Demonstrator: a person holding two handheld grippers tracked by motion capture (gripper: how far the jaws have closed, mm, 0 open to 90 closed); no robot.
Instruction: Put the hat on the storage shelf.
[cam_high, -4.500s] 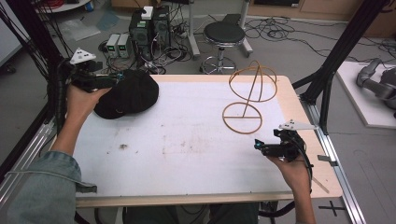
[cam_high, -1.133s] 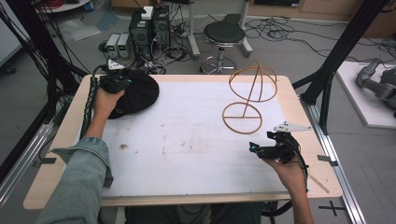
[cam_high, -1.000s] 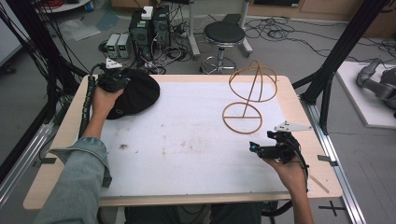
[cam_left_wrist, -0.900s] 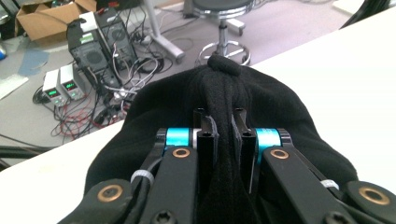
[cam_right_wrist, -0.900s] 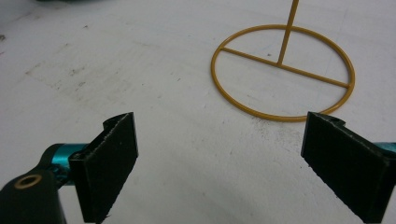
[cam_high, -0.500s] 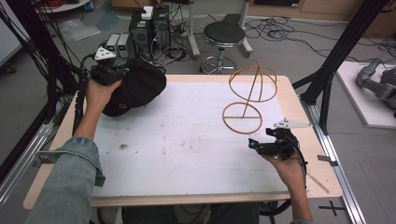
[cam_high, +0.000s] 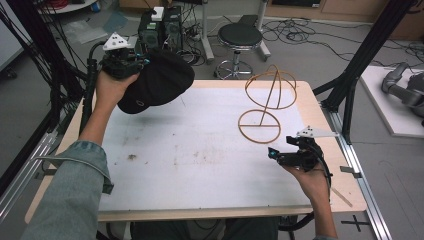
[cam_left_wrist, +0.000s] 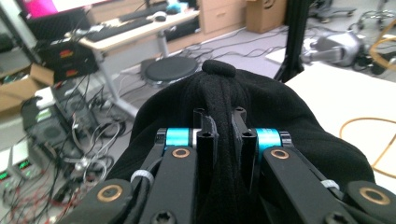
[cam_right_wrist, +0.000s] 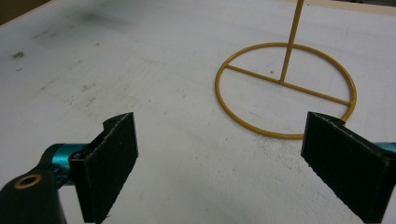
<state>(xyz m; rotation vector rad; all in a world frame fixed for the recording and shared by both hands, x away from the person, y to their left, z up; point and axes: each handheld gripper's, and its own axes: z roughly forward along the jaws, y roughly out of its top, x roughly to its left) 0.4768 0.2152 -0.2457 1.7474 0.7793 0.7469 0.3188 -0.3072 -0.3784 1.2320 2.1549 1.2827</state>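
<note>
- The left tool (cam_high: 131, 64) is clamped on a fold of a black cap (cam_high: 159, 82); in the left gripper view its two jaws pinch a ridge of the black cloth (cam_left_wrist: 224, 140) between them.
- In the high view the cap hangs from that tool above the far left corner of the table (cam_high: 200, 195), off the surface, with a faint shadow on the white top beneath it.
- The cap's bulk spreads to the right of the left tool, toward the middle of the table's far edge.
- The right tool (cam_high: 280, 156) is held low near the right edge of the table, its jaws spread wide with nothing between them.
- The right gripper view shows those two black pads (cam_right_wrist: 109, 163) standing well apart over bare white table.
- A yellow wire stand (cam_high: 267, 102) sits near the far right corner, just beyond the right tool and well apart from the cap.
- The high view shows the stand's domed top; the right gripper view shows its round base ring (cam_right_wrist: 285, 88) with a crossbar and upright rod, flat on the table.
- The left gripper view shows the button on the cap's crown (cam_left_wrist: 219, 69), and past the table a stool (cam_left_wrist: 170, 70) and a desk (cam_left_wrist: 140, 35) on the floor.
</note>
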